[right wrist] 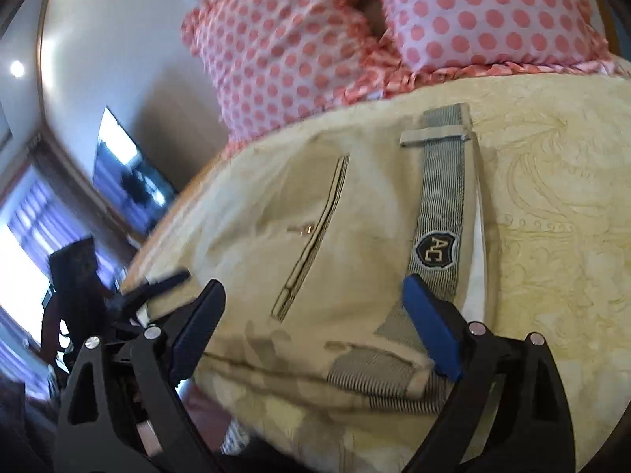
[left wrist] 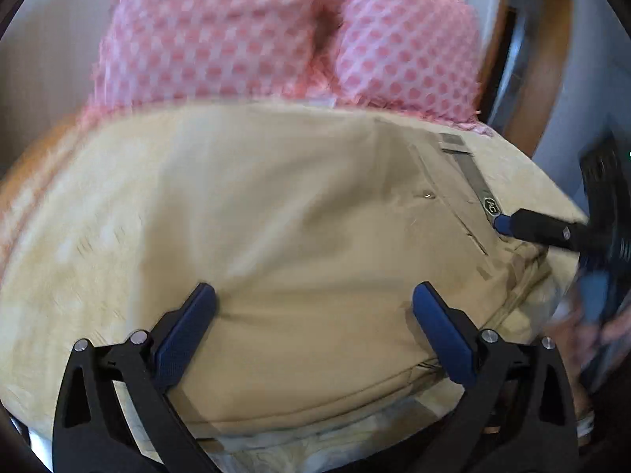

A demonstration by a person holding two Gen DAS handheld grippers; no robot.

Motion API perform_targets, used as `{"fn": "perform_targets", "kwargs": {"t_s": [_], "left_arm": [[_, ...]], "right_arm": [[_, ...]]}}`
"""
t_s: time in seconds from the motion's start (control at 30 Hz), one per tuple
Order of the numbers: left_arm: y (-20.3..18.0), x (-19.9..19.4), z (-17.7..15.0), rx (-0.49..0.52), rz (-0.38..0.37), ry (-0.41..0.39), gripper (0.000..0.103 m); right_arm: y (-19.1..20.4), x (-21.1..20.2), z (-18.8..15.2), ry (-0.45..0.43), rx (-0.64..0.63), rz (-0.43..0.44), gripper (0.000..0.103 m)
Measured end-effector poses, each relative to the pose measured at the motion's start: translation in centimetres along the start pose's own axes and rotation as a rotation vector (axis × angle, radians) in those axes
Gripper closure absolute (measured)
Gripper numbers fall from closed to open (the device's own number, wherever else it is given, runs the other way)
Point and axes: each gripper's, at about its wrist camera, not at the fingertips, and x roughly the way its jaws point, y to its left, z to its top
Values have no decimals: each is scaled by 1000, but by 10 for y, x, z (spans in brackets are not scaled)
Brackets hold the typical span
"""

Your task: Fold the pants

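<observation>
Beige pants [left wrist: 299, 213] lie folded on a cream patterned bedspread [right wrist: 552, 205]. The waistband with grey striped lining and an "AC" badge [right wrist: 435, 250] faces the right wrist view, next to a slit pocket [right wrist: 315, 232]. My left gripper [left wrist: 313, 295] is open, its blue pads wide apart over the folded cloth near the front edge. My right gripper [right wrist: 313, 295] is open over the waistband corner; it also shows at the right of the left wrist view [left wrist: 503, 222]. Neither holds cloth.
Two pink polka-dot pillows [left wrist: 276, 31] stand at the head of the bed, just behind the pants. A wall-mounted TV [right wrist: 126, 173] and a window with curtains [right wrist: 27, 236] are at the left. The wooden bed frame [left wrist: 544, 79] is at the right.
</observation>
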Motion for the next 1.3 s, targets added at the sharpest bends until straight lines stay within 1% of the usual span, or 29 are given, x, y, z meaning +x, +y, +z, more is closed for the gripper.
{"fn": "perform_targets", "kwargs": {"t_s": [0.03, 0.07, 0.1, 0.17, 0.2, 0.23, 0.27, 0.3, 0.33, 0.37, 0.43, 0.5, 0.57, 0.6, 0.67, 0.7, 0.73, 0.77, 0.8, 0.83, 0.87, 0.9, 0.97, 1.07, 1.13, 1.17, 1.23, 1.27, 1.3], "left_arm": [[1, -3, 2, -4, -21, 6, 1], [6, -9, 7, -26, -69, -1, 1], [18, -17, 16, -79, -122, -37, 1], [45, -27, 36, -169, -122, -99, 1], [64, -27, 48, -219, -92, -121, 1], [80, -21, 58, -259, -68, -120, 2], [94, -15, 67, -293, -58, -107, 3], [113, 0, 76, -339, -59, -62, 6], [121, 9, 80, -358, -68, -35, 13], [129, 20, 83, -382, -83, 2, 16], [143, 43, 86, -426, -154, 87, 22], [147, 61, 85, -453, -208, 149, 24], [144, 71, 83, -454, -247, 171, 24], [141, 68, 81, -453, -270, 173, 24], [138, 72, 84, -438, -280, 181, 24], [137, 74, 85, -433, -285, 183, 24], [138, 75, 86, -436, -292, 184, 26], [140, 78, 87, -444, -296, 185, 34], [143, 78, 86, -455, -291, 191, 59], [145, 78, 85, -455, -290, 192, 82], [145, 77, 86, -450, -297, 189, 86], [145, 73, 87, -433, -299, 175, 94], [142, 66, 92, -410, -293, 153, 96], [134, 58, 113, -349, -259, 103, 97], [132, 60, 136, -341, -243, 44, 97], [133, 63, 143, -339, -237, 29, 97], [135, 80, 163, -345, -211, 1, 97], [134, 91, 170, -342, -194, 8, 97], [133, 107, 175, -328, -159, 36, 97]], "right_arm": [[1, -2, 4, 16, -6, -3, 12], [-3, -8, 14, -10, -3, -17, 12], [-8, -12, 20, -37, 0, -34, 12], [-25, -14, 43, -87, -1, -96, 12], [-34, -8, 54, -85, -2, -123, 12], [-44, -1, 63, -71, 3, -160, 17], [-57, 12, 73, -41, 11, -195, 21], [-65, 22, 77, -12, 16, -211, 28], [-72, 31, 80, 15, 20, -218, 31], [-79, 41, 80, 45, 21, -219, 32], [-84, 55, 80, 89, 17, -220, 32], [-82, 57, 79, 83, -8, -218, 34], [-82, 58, 78, 91, -21, -182, 47], [-82, 56, 76, 85, -30, -178, 49], [-83, 56, 75, 82, -51, -168, 50], [-85, 57, 76, 79, -47, -161, 56], [-86, 56, 76, 72, -43, -156, 72], [-88, 54, 76, 65, -41, -133, 79], [-87, 54, 77, 58, -38, -106, 86], [-85, 52, 78, 49, -44, -95, 89], [-82, 50, 78, 43, -57, -91, 89], [-79, 49, 79, 38, -64, -90, 90], [-74, 46, 86, 26, -71, -81, 91], [-70, 40, 110, -23, -82, -66, 91], [-66, 37, 134, -86, -110, -94, 91], [-67, 37, 145, -114, -118, -114, 91], [-74, 44, 164, -148, -99, -133, 91], [-84, 54, 172, -143, -70, -148, 91], [-91, 66, 176, -119, -46, -173, 91]]}}
